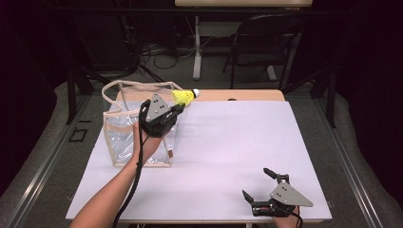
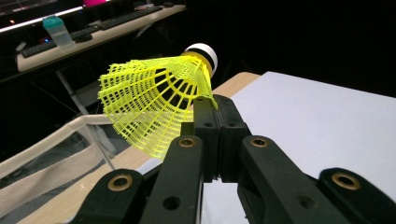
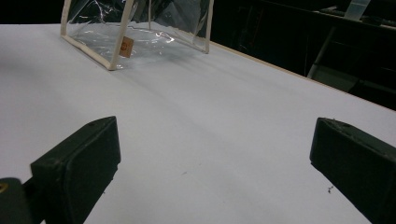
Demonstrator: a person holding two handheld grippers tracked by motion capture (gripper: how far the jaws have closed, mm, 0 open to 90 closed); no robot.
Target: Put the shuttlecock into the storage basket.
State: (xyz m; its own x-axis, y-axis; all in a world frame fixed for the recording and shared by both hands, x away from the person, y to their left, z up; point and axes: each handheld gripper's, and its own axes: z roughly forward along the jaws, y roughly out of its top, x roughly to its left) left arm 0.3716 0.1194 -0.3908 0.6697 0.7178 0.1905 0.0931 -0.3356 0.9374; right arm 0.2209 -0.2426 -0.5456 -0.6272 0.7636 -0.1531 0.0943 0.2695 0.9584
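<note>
While the left tongs [image 2: 212, 109] pinch a yellow shuttlecock [image 2: 154, 100] above the clear bag [image 1: 119, 128], the right tongs [image 1: 259, 185] rest wide apart — low on the tabletop [image 1: 237, 137].

Lab, desks [image 2: 93, 39], keyboards [image 2: 126, 16], floor cables [image 1: 161, 52]

clear bag [image 1: 138, 137] blocks table's [image 1: 228, 142] left, middle open

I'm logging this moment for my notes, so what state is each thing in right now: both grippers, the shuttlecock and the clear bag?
left gripper: shut on the shuttlecock's skirt, raised beside the bag.
right gripper: open, holding nothing, low over the table's near right part.
yellow shuttlecock: pinched by its mesh skirt, lifted off the table, cork end pointing away.
clear bag: upright on the table, top open.
</note>
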